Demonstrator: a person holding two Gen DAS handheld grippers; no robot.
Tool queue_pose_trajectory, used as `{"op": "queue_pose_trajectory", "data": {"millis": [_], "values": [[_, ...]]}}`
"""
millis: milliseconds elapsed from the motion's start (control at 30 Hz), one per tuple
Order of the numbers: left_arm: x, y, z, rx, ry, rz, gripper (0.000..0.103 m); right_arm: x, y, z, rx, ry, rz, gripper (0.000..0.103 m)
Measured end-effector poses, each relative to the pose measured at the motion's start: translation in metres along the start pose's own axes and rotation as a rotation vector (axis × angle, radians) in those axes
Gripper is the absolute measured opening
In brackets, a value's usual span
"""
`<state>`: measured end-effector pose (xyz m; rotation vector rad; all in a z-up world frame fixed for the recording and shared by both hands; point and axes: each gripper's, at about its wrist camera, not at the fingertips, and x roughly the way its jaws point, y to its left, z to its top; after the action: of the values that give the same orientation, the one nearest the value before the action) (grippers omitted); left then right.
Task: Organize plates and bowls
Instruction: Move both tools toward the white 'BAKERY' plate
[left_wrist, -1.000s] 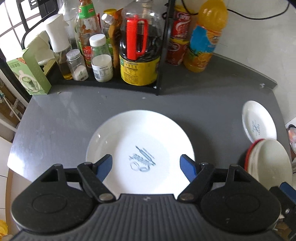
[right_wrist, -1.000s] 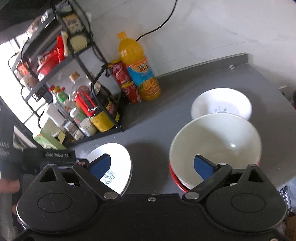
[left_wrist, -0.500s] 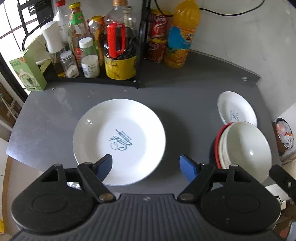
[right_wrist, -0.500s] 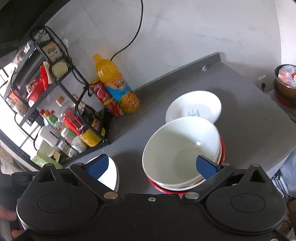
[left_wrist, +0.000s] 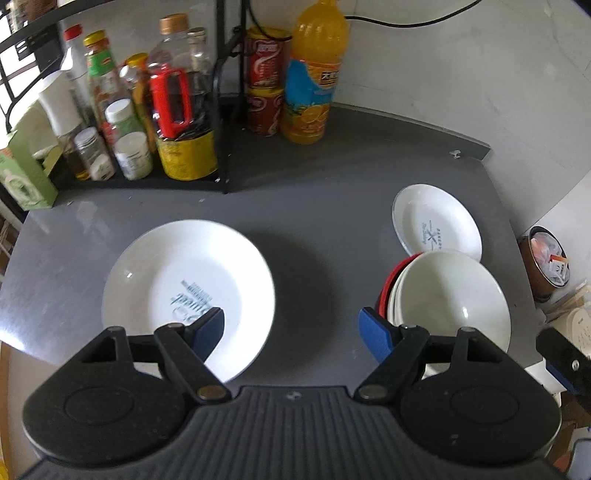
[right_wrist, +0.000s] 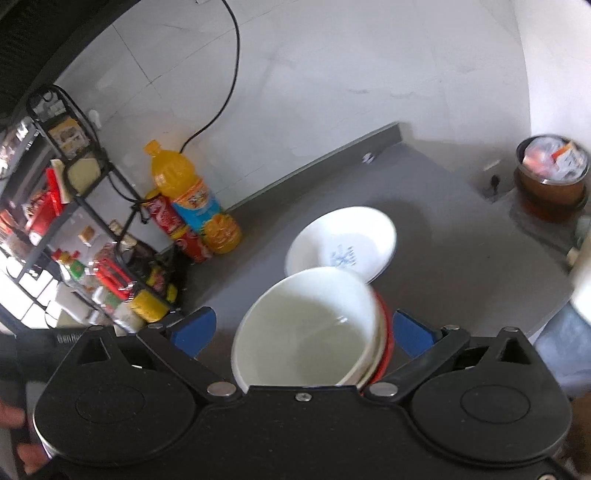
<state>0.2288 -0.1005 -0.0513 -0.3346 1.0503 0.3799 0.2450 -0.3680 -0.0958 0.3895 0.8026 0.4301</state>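
While both grippers hang above the smooth grey surface (left_wrist: 332, 221), neither holds anything. The left gripper (left_wrist: 291, 326) has its jaws spread wide over bare surface, with one blue pad in front of the large plate (left_wrist: 184, 280) and the other in front of the bowl stack (left_wrist: 448, 295); the pads touch nothing. The large plate is round, white and glossy, shallow with a raised rim and blue lettering printed in its well, and it lies flat on the left part of the surface. The right gripper (right_wrist: 301, 332) has just been opening its jaws and they now stand very wide, with the bowl stack (right_wrist: 306, 328) between the blue pads, which stand apart from its rim on both sides. The stack is made of deep, round, glazed white bowls nested in a red one whose rim shows as a thin crescent at the edge. Just behind the stack, its near edge hidden by it, lies a small plate (left_wrist: 437, 221), white and shiny with a small blue mark in its middle. At the back stands a black wire rack (left_wrist: 225, 147) crowded with bottles and jars, and beside it two red cans (left_wrist: 264, 96), one stacked upon the other, and a plastic orange drink bottle (left_wrist: 314, 74). A round brown pot (right_wrist: 550, 177) sits off the right end of the surface
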Motion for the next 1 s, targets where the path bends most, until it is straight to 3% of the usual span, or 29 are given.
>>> {"op": "queue_pose_trajectory", "data": {"millis": [767,933,1000], "values": [[0.092,-0.116,0.076,0.187,0.046,-0.117,0.078,0.058,-0.093,0.051,0.192,0.007,-0.137,0.102],[0.114,-0.134,0.088,0.217,0.065,-0.128,0.078,0.08,-0.109,0.054,0.227,0.035,-0.127,0.098],[0.125,-0.142,0.092,0.228,0.077,-0.138,0.078,0.09,-0.114,0.055,0.242,0.053,-0.116,0.092]]}}
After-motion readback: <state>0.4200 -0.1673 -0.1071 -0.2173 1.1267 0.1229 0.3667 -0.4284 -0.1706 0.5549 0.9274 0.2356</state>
